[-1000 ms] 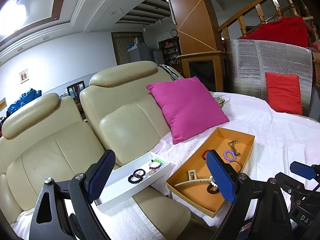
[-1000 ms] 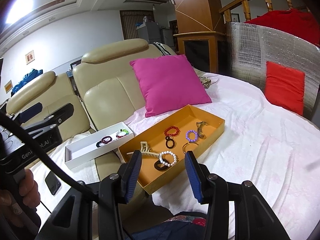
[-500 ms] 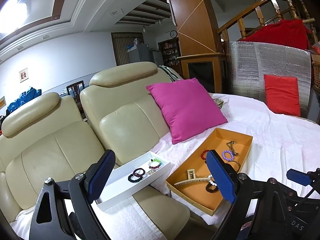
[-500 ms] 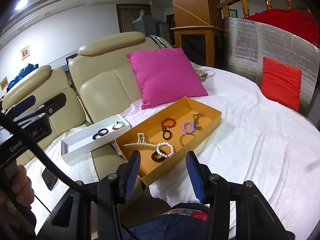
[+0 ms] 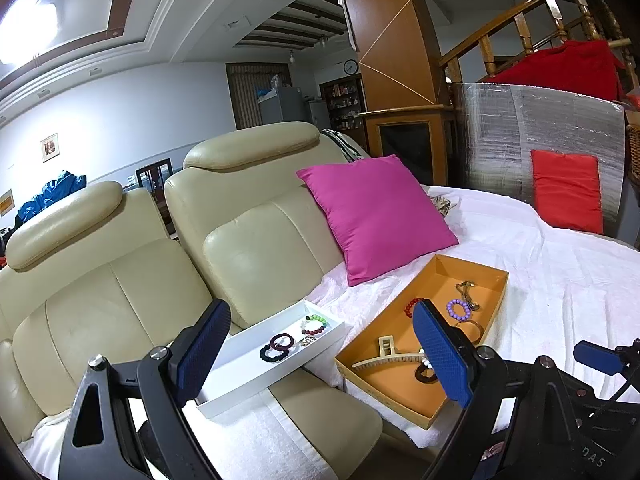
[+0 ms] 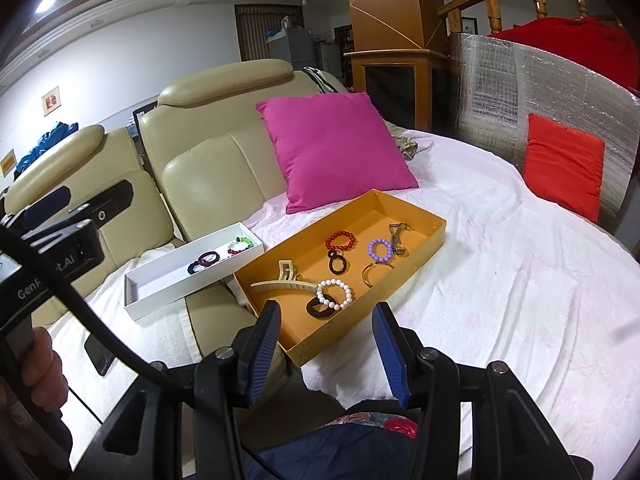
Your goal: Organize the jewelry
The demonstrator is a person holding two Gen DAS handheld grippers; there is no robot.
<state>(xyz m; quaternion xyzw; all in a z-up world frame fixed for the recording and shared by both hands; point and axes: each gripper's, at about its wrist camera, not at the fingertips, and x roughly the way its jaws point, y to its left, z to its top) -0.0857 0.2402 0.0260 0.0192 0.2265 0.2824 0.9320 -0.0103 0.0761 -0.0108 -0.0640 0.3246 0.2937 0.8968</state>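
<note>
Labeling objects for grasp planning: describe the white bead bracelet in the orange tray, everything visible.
The white bead bracelet is a closed ring of round, glossy white beads, lying flat on the orange tray floor near its front end. It overlaps a black hair tie and touches the tip of the beige hair claw. No gripper touches it.

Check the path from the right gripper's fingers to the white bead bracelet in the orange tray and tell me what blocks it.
Nothing visible blocks it. The right gripper is open, short of the orange tray; only the tray's low near wall lies before the white bead bracelet.
</note>
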